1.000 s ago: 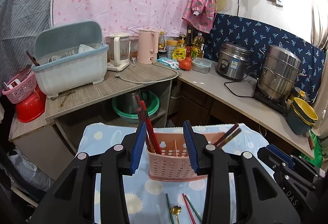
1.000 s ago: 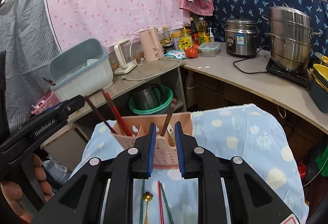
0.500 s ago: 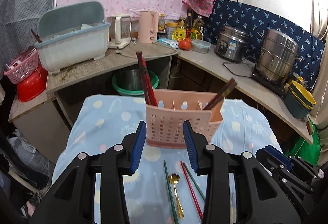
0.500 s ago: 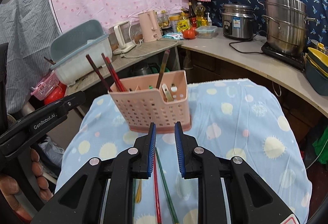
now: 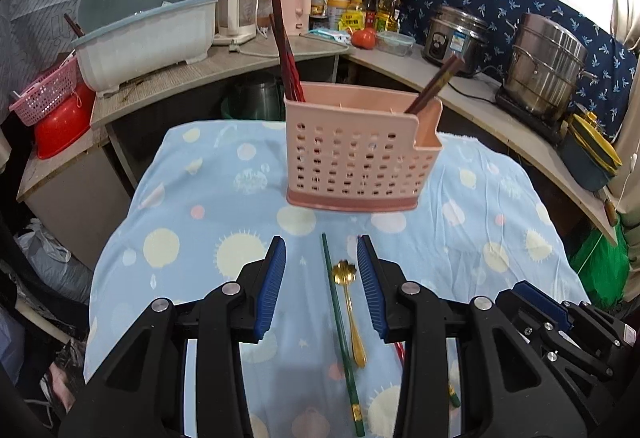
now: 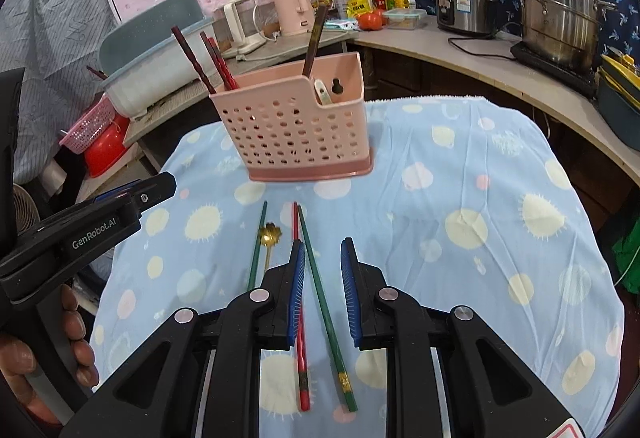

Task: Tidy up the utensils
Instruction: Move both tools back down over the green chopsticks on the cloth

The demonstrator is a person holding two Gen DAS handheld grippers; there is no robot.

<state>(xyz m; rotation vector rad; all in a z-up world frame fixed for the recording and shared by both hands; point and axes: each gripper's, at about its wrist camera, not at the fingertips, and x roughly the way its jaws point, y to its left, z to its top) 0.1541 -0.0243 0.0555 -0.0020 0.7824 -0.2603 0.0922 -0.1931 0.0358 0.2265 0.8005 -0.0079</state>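
Lighting even, moderately bright indoor; soft shadows on pale-blue dotted tablecloth (image 5: 208, 205); glare on stainless-steel stacked steamer pot (image 6: 560, 1); strong fisheye curvature, black vignetted corners; focus sharp.

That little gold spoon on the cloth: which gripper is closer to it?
Left. The gold spoon lies between the left gripper fingers; the right gripper hovers beside it, over a green chopstick.

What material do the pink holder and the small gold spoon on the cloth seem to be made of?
The pink holder looks like moulded plastic with a matte finish: thin walls of one even colour, pierced by regular rows of holes. The gold spoon looks like metal with a polished gold-coloured finish: its flower-shaped bowl and thin handle shine. Whether it is plated or solid cannot be told.
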